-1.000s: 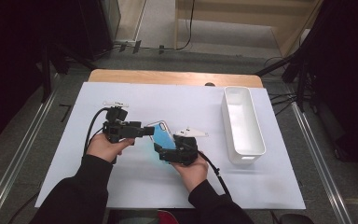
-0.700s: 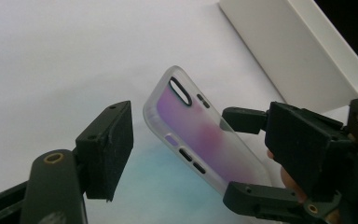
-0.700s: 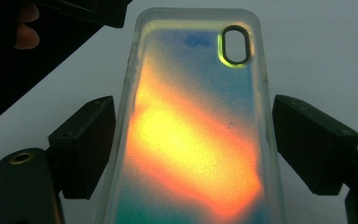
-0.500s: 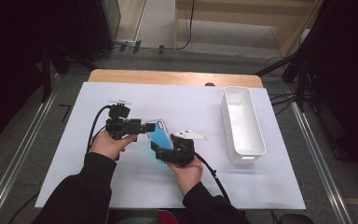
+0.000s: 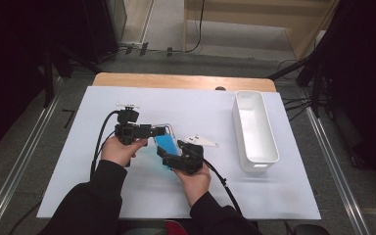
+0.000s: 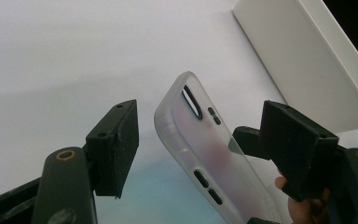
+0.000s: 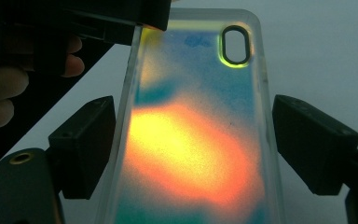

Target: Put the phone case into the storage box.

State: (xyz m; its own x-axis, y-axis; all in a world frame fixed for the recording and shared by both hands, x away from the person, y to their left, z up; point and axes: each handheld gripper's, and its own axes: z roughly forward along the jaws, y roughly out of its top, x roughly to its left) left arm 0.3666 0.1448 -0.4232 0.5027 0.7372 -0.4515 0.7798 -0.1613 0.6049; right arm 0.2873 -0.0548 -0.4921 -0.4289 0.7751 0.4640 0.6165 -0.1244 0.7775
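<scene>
A translucent phone case [image 5: 166,144], blue with an orange and yellow glow [image 7: 191,154], is held off the white table sheet. My right gripper [image 5: 170,159] [image 7: 193,109] is shut on its long sides near the lower end. My left gripper [image 5: 162,131] [image 6: 200,114] comes in from the left and straddles the case's camera-hole end [image 6: 200,140]. Its jaws have just been closing with the case between them, and a gap still shows at the left jaw. In the right gripper view one left-gripper jaw [image 7: 121,18] sits at the case's top left corner.
A long white tray [image 5: 258,165] [image 6: 307,56] stands to the right of the hands. The white sheet [image 5: 127,98] covers a wooden table [image 5: 176,81]. Cables trail from both grippers toward the front edge. The person's fingers [image 7: 9,88] are at the left.
The right hand and the case have shifted slightly left toward the left gripper. The left gripper's jaws now sit around the case's far end.
</scene>
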